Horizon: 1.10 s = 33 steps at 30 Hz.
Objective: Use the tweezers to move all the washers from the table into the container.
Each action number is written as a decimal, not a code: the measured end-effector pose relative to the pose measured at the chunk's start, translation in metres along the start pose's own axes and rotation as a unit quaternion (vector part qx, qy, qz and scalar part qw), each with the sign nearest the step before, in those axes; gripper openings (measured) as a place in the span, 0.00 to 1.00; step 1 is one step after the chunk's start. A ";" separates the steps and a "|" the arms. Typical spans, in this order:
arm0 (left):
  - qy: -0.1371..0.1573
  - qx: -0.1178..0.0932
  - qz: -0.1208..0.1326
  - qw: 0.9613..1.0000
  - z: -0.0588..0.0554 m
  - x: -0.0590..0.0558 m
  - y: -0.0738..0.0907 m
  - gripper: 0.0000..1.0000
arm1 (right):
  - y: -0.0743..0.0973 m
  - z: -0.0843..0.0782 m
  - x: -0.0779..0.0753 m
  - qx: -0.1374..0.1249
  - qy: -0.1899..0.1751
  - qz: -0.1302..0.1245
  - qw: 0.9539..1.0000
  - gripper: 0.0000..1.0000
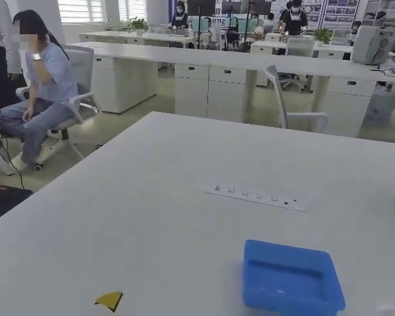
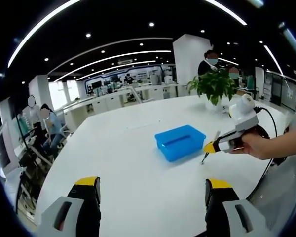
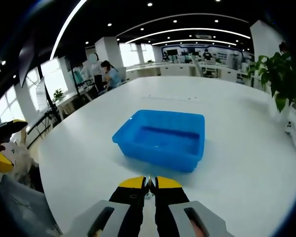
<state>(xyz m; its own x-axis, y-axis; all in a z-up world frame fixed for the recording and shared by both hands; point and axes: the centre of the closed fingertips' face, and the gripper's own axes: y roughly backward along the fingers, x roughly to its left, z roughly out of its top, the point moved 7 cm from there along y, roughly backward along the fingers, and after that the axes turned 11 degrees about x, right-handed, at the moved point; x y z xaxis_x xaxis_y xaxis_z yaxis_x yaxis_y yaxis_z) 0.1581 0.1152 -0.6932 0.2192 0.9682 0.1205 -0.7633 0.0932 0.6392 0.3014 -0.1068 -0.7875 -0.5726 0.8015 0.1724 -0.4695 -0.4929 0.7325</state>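
Head view: looks down on a blue container near the front of the white bench, with a power strip further back. Can't make out any washers here, too small to tell.

Left gripper view: shows the left gripper gaping wide with nothing in it, well back from the container. Also catches the right gripper beside the container, with the tweezers angled down at the bench.

Right gripper view: clamped tight on the tweezers, tips aimed just short of the container. Probably best to locate a washer first, come in low and slow, pinch it by the rim, and clear the container wall before letting go.
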 end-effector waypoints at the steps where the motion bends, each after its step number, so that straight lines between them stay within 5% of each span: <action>1: 0.001 0.001 0.000 1.000 -0.001 0.000 0.000 0.90 | 0.000 0.000 0.000 0.000 0.001 0.000 1.000 0.03; 20: 0.010 0.004 -0.004 1.000 -0.006 0.001 -0.004 0.90 | -0.004 0.003 0.004 0.024 0.060 -0.012 0.998 0.02; 33: 0.017 -0.001 -0.003 1.000 -0.006 0.003 -0.003 0.89 | 0.019 0.031 0.005 -0.008 0.066 -0.004 0.998 0.02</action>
<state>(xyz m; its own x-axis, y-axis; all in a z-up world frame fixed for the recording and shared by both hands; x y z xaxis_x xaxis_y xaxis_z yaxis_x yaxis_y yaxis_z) 0.1570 0.1192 -0.6993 0.2041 0.9747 0.0908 -0.7635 0.1005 0.6379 0.3102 -0.1015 -0.7522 -0.6520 0.7543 0.0768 -0.4848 -0.4926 0.7227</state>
